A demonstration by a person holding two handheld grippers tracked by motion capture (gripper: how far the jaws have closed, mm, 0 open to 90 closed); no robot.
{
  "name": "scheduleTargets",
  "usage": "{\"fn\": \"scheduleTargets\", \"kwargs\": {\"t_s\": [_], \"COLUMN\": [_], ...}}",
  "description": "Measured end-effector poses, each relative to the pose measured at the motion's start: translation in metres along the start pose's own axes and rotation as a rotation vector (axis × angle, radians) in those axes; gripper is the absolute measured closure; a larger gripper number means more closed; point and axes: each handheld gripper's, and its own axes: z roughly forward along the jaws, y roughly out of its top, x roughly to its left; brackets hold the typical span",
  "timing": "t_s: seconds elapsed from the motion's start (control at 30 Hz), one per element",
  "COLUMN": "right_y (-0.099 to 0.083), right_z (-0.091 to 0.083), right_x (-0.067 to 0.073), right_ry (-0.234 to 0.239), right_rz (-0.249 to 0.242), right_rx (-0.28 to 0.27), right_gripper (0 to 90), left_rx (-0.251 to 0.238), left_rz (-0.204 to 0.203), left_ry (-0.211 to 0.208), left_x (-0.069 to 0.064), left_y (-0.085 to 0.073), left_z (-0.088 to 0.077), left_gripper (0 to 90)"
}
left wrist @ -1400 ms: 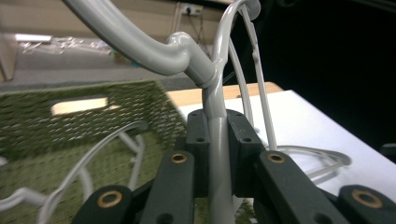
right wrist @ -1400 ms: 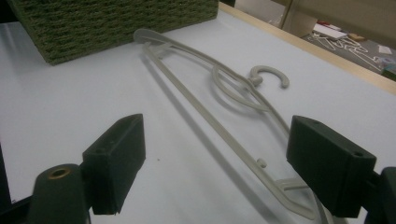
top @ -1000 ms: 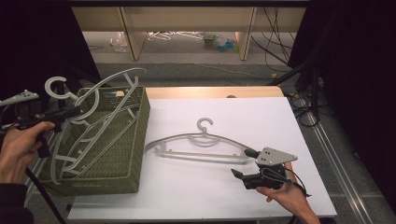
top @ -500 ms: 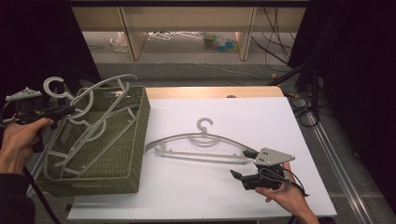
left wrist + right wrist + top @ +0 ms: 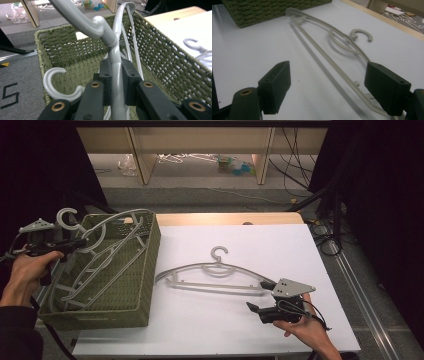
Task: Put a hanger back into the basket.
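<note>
Bench (image 5: pixel 210 330), white-topped. Woven green basket (image 5: pixel 145 270) at its left side, holding grey hangers leaning across it; the left claw's view adds a loose hook (image 5: pixel 53 85) low inside the near basket corner. Grey hanger (image 5: pixel 215 275) flat on the bench centre, hook pointing far. Raised hanger (image 5: pixel 97 232) with its hook beyond the basket's far-left rim. Left claw (image 5: pixel 75 243) at far left, jaws clamped on the raised hanger's arm, grip plain in its own view (image 5: pixel 116 80). Right claw (image 5: pixel 261 296) near right, jaws wide apart, empty, just beside the flat hanger's right end (image 5: pixel 372 105).
</note>
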Motion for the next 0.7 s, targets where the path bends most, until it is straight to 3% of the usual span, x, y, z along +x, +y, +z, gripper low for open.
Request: {"fn": "scheduleTargets", "kwargs": {"t_s": [0.07, 0.27, 0.33, 0.43, 0.5, 0.53, 0.57, 0.63, 0.7], "right_y": [0.0, 0.0, 0.0, 0.0, 0.0, -0.001, -0.001, -0.001, -0.001], "right_z": [0.0, 0.0, 0.0, 0.0, 0.0, 0.0, 0.0, 0.002, 0.001], "right_x": [0.0, -0.001, 0.0, 0.0, 0.0, 0.0, 0.0, -0.001, 0.0], "right_ry": [0.001, 0.003, 0.006, 0.007, 0.007, 0.008, 0.008, 0.002, 0.005], "right_rz": [0.004, 0.003, 0.002, 0.002, 0.002, 0.003, 0.005, 0.002, 0.001], "right_rx": [0.004, 0.012, 0.015, 0.014, 0.014, 0.016, 0.016, 0.005, 0.02], "right_gripper": [22.2, 22.3, 22.3, 22.3, 22.3, 22.3, 22.3, 22.3, 22.3], "left_rx": [0.033, 0.054, 0.114, 0.134, 0.177, 0.219, 0.219, 0.223, 0.221], "left_rz": [0.038, 0.042, 0.06, 0.041, 0.041, 0.066, 0.066, 0.017, 0.006], "left_ry": [0.01, -0.021, -0.006, -0.007, 0.024, 0.026, 0.026, 0.06, 0.081], "left_x": [0.001, -0.001, -0.005, -0.007, -0.008, -0.006, -0.006, -0.004, -0.003], "left_y": [-0.005, -0.012, -0.012, -0.014, -0.02, -0.022, -0.022, -0.031, -0.034], "left_z": [0.001, 0.011, 0.02, 0.026, 0.034, 0.034, 0.034, 0.039, 0.041], "left_gripper": [80.0, 79.4, 79.3, 79.0, 79.0, 78.8, 78.8, 78.1, 77.3]}}
